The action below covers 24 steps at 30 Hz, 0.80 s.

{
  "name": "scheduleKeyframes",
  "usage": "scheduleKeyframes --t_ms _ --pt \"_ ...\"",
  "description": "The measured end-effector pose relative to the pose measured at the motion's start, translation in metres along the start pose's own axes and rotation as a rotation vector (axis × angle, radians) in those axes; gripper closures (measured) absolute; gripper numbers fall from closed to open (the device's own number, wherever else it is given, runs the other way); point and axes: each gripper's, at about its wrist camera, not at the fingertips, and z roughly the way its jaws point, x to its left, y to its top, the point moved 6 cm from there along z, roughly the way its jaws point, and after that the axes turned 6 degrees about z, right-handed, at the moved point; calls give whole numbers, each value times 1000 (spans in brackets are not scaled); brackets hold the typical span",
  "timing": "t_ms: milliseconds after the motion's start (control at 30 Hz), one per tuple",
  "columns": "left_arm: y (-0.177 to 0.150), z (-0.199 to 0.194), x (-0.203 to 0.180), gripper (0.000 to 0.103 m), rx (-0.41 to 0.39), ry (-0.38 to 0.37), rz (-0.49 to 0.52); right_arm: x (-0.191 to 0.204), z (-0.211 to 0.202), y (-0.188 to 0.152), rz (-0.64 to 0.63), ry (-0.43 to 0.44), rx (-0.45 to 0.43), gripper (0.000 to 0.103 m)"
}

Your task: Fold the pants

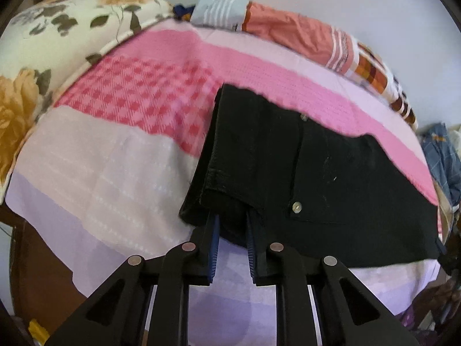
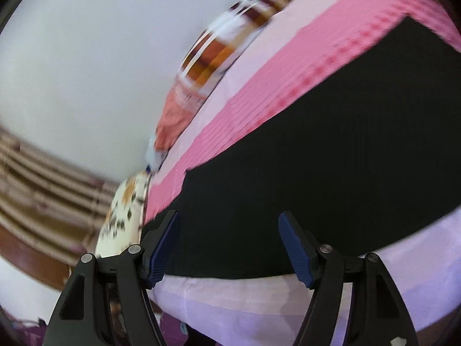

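Note:
Black pants lie folded over on a pink and lilac bedsheet, with a buttoned back pocket facing up. My left gripper is shut on the near folded edge of the pants at its lower left. In the right wrist view the pants fill the middle as a flat black sheet. My right gripper is open, its blue pads apart, held just over the near edge of the pants and holding nothing. That view is blurred.
A floral pillow lies at the bed's far left. A rolled orange and checked blanket runs along the far edge by the white wall. Other clothes hang at the right. The wooden bed frame shows lower left.

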Motion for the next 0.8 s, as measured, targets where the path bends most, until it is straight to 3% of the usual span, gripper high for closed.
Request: scheduleKeyframes --t_ms 100,200,333,433,500,567,633,800 --pt "-9 10 4 85 51 -2 5 -18 -20 12 59 -4 -45 34" --pt "-8 6 4 85 31 -19 3 -5 -18 8 54 104 15 34" --pt "-9 7 0 83 35 5 23 65 32 -43 -108 246 241 34" --pt "-11 9 4 80 33 -5 -9 93 92 -91 -62 324 488 35" --pt "-11 10 7 79 31 -24 -36 94 117 -107 -48 293 582 40" --pt "-12 10 9 77 30 -31 -48 86 138 -114 44 285 644 40" --pt "-12 10 9 76 24 -36 -51 77 151 -112 128 281 655 40" --pt "-12 10 8 76 19 -33 -49 64 159 -122 177 226 648 41"
